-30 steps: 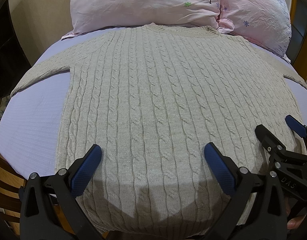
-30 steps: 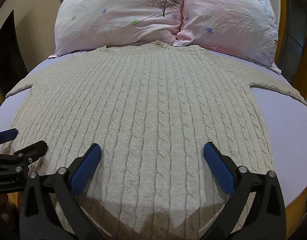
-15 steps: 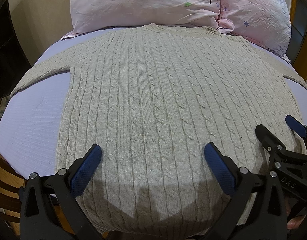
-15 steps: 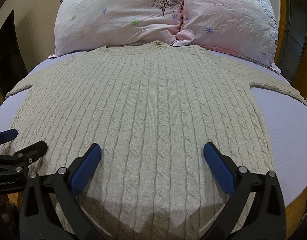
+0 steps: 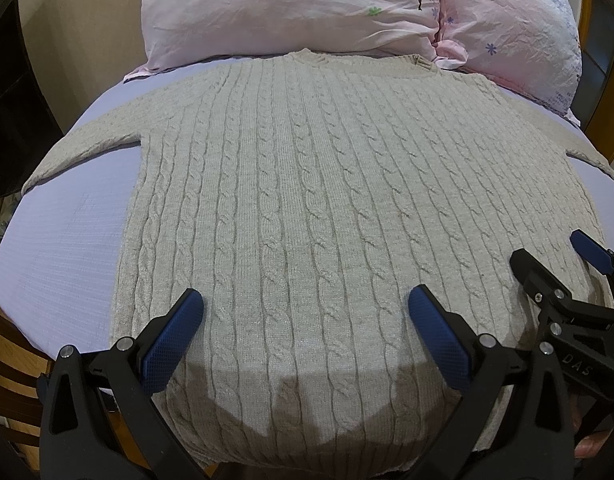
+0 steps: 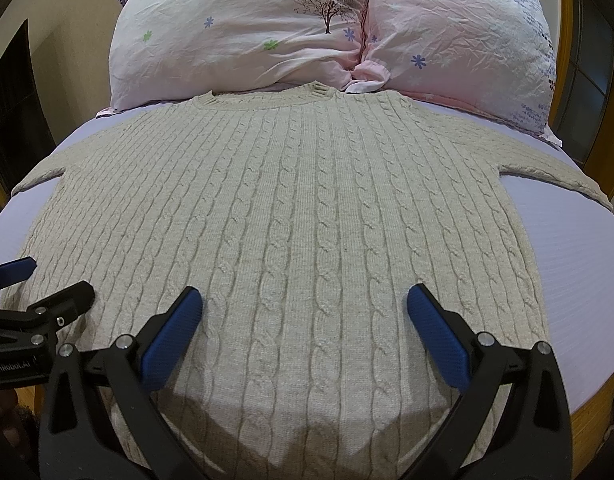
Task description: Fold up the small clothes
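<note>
Beige cable-knit sweater (image 5: pixel 315 208) lies flat, face up on the lilac bed (image 5: pixel 67 240), collar toward the pink pillows (image 5: pixel 291 4), sleeves spread to both sides. Left hand-held gripper (image 5: pixel 305 326) and right hand-held gripper (image 6: pixel 305 326) hover over the hem end, both spread wide, holding nothing. No fold started. To do it well: pinch both layers at the hem corners or one sleeve edge, lift evenly, keep the knit from stretching or bunching.

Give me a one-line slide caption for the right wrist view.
Right gripper, jaws wide open, over the hem of a cable-knit sweater spread flat on the bed, pillows behind.
</note>
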Available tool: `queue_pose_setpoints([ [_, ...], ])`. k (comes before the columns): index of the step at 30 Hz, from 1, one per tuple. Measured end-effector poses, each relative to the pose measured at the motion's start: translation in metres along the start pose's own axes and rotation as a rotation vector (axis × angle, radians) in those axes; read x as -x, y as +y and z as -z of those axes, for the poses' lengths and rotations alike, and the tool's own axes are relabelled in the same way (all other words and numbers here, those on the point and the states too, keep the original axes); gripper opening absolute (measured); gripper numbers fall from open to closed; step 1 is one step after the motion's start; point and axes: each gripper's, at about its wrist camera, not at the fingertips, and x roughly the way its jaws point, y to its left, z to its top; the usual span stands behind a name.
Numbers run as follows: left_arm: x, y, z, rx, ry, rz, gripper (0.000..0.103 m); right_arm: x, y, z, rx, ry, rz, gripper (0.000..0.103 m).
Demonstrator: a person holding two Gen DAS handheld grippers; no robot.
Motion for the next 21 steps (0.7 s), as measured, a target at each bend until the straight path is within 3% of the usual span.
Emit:
queue_pose_setpoints([
  [2,0.001,0.001,0.003,0.000,-0.016,0.000,0.102,0.000,-0.001,0.001,0.018,-0.018,-0.011,0.101],
  [4,0.005,0.002,0.006,-0.002,-0.039,-0.002,0.102,0.006,-0.010,0.002,0.030,-0.026,-0.081,0.101],
  [7,0.010,0.004,0.017,-0.013,-0.087,0.002,0.102,0.024,-0.052,-0.014,-0.079,-0.087,-0.101,0.101],
  [10,0.010,0.004,0.015,-0.031,-0.091,0.014,0.102,0.045,-0.138,-0.046,-0.297,-0.180,-0.035,0.101],
  [13,0.014,0.010,0.005,-0.024,-0.143,0.064,0.102,0.032,-0.249,-0.072,-0.587,-0.143,-0.003,0.099],
  [16,0.031,0.028,-0.005,0.003,-0.311,0.176,0.102,0.000,-0.341,-0.082,-0.830,-0.053,0.000,0.063],
  [18,0.038,0.043,-0.012,0.021,-0.391,0.254,0.102,-0.015,-0.376,-0.085,-0.916,-0.029,0.052,0.057],
  [21,0.038,0.066,-0.027,0.071,-0.433,0.292,0.102,-0.040,-0.419,-0.090,-1.006,0.002,0.134,0.054],
])
